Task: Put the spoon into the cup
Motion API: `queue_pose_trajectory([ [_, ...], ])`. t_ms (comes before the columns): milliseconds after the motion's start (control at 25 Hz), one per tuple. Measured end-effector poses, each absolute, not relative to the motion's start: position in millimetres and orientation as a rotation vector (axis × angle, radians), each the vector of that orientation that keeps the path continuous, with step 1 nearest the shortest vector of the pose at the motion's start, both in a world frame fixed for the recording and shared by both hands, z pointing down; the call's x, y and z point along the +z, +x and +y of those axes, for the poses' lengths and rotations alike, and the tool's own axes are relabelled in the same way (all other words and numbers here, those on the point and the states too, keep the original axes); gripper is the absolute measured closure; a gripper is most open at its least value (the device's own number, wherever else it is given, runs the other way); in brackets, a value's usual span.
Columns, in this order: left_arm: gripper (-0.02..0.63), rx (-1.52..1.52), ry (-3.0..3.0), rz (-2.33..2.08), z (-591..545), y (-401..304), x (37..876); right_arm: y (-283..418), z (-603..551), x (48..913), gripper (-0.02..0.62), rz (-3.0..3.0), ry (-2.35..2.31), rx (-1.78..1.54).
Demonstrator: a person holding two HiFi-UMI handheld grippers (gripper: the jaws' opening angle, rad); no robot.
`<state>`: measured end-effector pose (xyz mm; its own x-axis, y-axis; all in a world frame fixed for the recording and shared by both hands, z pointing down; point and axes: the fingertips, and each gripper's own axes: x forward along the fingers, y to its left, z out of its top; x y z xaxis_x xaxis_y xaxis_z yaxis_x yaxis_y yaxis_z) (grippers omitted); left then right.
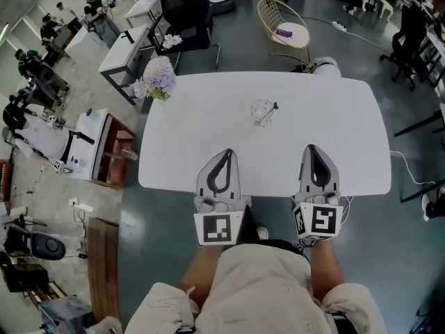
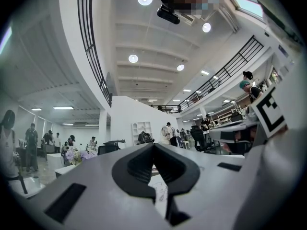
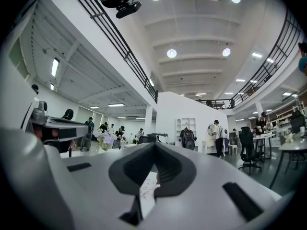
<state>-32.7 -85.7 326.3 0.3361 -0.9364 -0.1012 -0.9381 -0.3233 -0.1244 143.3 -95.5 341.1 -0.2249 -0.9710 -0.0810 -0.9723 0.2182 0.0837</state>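
A clear glass cup (image 1: pixel 261 111) stands near the middle of the white table (image 1: pixel 188 145). A spoon (image 1: pixel 272 107) rests in the cup, its handle leaning out to the right. My left gripper (image 1: pixel 227 151) and right gripper (image 1: pixel 311 147) lie side by side on the table's near edge, pointing at the far side. The cup is well beyond both, between their lines. Both are shut with nothing between the jaws. In the left gripper view the left gripper's (image 2: pixel 154 145) tips meet, and in the right gripper view the right gripper's (image 3: pixel 154 145) do too.
A bunch of pale purple flowers (image 1: pixel 157 79) stands at the table's far left corner. Behind the table are a round wicker chair (image 1: pixel 284 25) and a dark cart (image 1: pixel 184 12). A low cabinet (image 1: pixel 97 145) stands on the floor to the left.
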Motion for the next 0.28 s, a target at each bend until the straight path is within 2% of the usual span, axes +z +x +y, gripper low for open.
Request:
queue_pose_trajectory([
  [280,0.603,0.021,-2.444,1.733,-88.1,-36.2,331.0,135.5,-96.8,341.1,0.593,2.460,-1.938,0.197],
])
